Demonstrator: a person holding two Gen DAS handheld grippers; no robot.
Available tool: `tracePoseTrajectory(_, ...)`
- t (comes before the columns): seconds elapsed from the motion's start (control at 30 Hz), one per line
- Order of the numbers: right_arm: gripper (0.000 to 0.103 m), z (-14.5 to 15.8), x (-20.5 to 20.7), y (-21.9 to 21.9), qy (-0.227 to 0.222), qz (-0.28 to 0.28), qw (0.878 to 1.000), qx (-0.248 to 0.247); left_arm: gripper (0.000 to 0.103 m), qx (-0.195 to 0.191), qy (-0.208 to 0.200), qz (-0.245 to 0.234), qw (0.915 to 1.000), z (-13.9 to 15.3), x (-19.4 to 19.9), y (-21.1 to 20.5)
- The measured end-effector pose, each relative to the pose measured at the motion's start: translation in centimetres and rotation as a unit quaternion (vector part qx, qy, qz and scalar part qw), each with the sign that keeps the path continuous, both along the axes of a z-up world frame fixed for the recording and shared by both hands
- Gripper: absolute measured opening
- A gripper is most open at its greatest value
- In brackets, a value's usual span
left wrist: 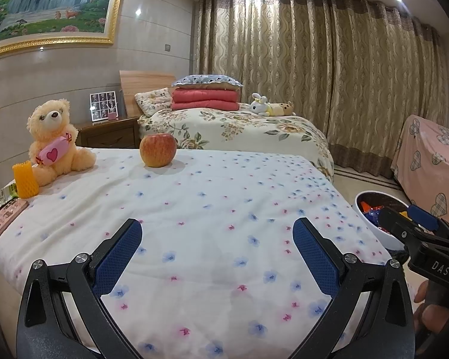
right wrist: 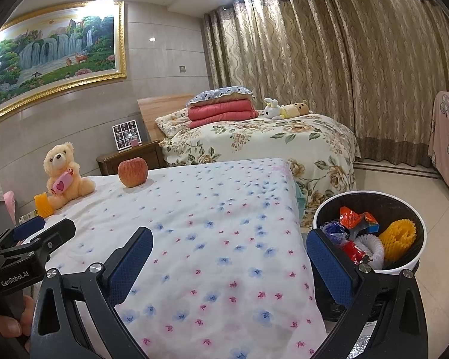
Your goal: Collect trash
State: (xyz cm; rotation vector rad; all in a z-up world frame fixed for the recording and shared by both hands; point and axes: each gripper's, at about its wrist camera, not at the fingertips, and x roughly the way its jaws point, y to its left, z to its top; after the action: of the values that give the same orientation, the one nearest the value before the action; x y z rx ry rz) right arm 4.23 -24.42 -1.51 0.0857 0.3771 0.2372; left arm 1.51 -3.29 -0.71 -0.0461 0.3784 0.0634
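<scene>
My left gripper (left wrist: 217, 232) is open and empty above the flowered bed sheet (left wrist: 212, 209). My right gripper (right wrist: 229, 240) is open and empty over the bed's right edge, beside the white trash bin (right wrist: 416, 264). The bin holds an orange wrapper (right wrist: 354, 218), a red wrapper, a blue wrapper, white foam and a yellow foam net (right wrist: 399, 237). At the bed's far left an orange foam net (left wrist: 24, 179) stands upright, with a green and white wrapper (left wrist: 1, 197) lying beside it. The net also shows in the right wrist view (right wrist: 42, 205).
A teddy bear (left wrist: 55, 145) and an apple (left wrist: 158, 149) sit at the far side of the bed. A pink phone case (left wrist: 3, 223) lies at the left edge. A second bed (left wrist: 239, 128), a nightstand (left wrist: 107, 133), curtains and a pink-covered piece of furniture (left wrist: 431, 161) stand beyond.
</scene>
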Motion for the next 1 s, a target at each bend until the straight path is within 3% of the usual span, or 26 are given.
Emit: tracePoseTrajectory(1.0,0.103,0.13,-0.03,-0.21,0.003,-0.002,1.0,-0.002,0.103,0.001,0.004,-0.006,1.0,-0.07,0.1,-0.45)
